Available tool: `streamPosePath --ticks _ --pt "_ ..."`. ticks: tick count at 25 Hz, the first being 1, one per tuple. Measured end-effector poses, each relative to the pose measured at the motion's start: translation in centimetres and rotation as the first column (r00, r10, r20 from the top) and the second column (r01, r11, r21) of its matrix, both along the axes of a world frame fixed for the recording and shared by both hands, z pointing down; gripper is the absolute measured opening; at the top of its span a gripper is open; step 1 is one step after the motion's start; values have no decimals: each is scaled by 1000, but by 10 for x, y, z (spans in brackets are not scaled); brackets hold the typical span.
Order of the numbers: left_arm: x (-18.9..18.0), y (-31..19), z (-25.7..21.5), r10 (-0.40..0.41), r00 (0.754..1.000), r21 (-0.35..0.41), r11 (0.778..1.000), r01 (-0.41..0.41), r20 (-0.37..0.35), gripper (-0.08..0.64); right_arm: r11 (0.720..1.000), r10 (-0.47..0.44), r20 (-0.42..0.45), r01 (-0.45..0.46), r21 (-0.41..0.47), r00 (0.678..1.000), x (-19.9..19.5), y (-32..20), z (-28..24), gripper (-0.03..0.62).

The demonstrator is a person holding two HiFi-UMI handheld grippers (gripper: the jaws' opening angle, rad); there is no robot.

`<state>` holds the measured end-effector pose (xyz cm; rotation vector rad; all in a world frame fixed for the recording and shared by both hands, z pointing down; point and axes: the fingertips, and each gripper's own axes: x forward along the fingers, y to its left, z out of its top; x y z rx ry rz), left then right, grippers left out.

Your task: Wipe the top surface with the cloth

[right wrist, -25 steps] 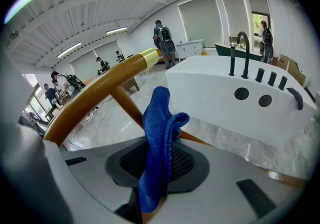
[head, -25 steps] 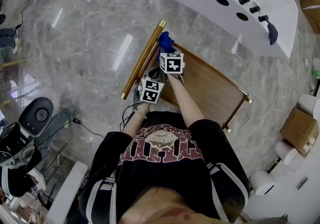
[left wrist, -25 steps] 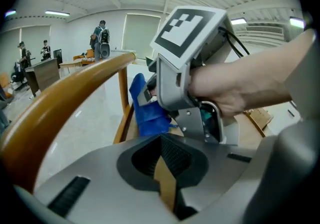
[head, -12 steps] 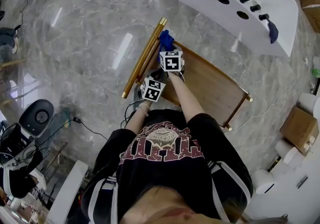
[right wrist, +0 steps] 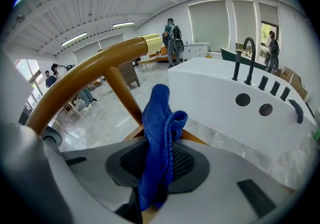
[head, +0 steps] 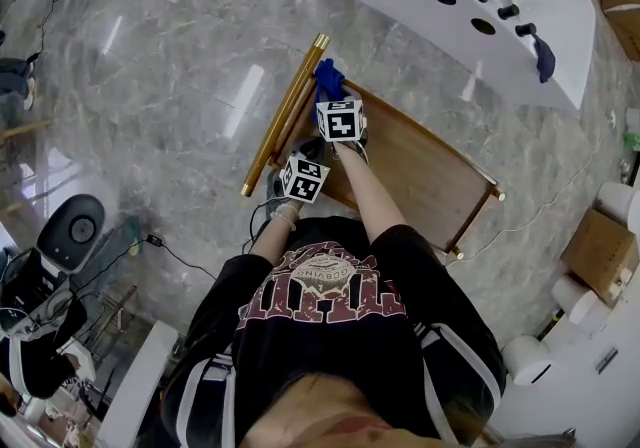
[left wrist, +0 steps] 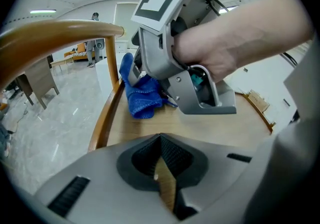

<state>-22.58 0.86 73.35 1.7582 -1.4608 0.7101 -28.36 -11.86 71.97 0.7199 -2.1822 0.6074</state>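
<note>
Currently, item one: your right gripper [right wrist: 156, 168], clamped on the blue cloth [right wrist: 159, 128], holds it down at the wooden top's [head: 420, 171] eleven o'clock corner beside the gold rail [head: 285, 111], likely to start a stroke. Item two: your left gripper [left wrist: 161, 143], closed and empty, sits at seven o'clock, out of the way.

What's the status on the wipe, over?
Right gripper shut on blue cloth, at wooden top far corner. Left gripper shut, empty. Gold handle right beside cloth.
</note>
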Motion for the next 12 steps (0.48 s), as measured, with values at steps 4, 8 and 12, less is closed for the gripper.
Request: streamPosePath --ticks 4,8,12 --pt "3 0 1 -7 1000 -22 1000 7 4 48 1000 -10 8 10 -19 1000 3 0 3 89" --pt "3 1 0 5 1000 -31 999 -5 15 48 1000 -9 7 9 -26 1000 6 2 1 89" --pt "5 1 3 13 1000 -33 999 -12 23 48 1000 -13 4 13 -25 1000 15 2 2 89"
